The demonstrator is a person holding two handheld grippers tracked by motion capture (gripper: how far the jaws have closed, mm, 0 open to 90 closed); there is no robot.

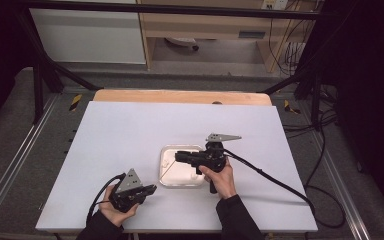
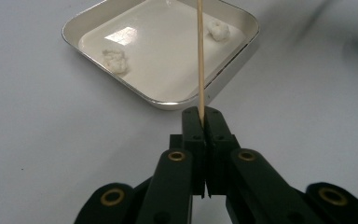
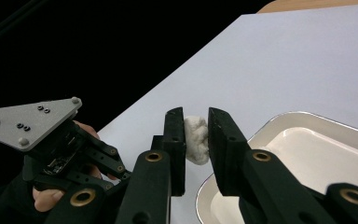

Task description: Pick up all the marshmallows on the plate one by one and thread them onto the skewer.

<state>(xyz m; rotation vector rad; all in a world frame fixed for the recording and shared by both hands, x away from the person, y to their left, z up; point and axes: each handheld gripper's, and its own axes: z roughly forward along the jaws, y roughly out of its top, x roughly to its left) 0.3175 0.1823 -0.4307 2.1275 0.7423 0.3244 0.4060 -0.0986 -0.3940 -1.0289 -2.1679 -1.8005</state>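
My left gripper (image 2: 201, 114) is shut on a thin wooden skewer (image 2: 200, 56), which sticks out over a shallow white square tray (image 2: 254, 35). Two white fluffy lumps (image 2: 115, 60) (image 2: 218, 30) lie in the tray. My right gripper (image 3: 196, 114) is shut on a third white lump (image 3: 196, 140), held above the tray's rim (image 3: 307, 119). In the high view the left gripper (image 1: 152, 189) sits near the table's front, left of the tray (image 1: 161, 172). There the right gripper (image 1: 177, 156) reaches over the tray from the right.
The tray stands on a white table top (image 1: 130, 130) with a wooden strip (image 1: 180, 96) at its far edge. A black cable (image 1: 275, 180) trails from the right gripper off the table's right side. Dark frame bars (image 1: 45, 75) stand at the back corners.
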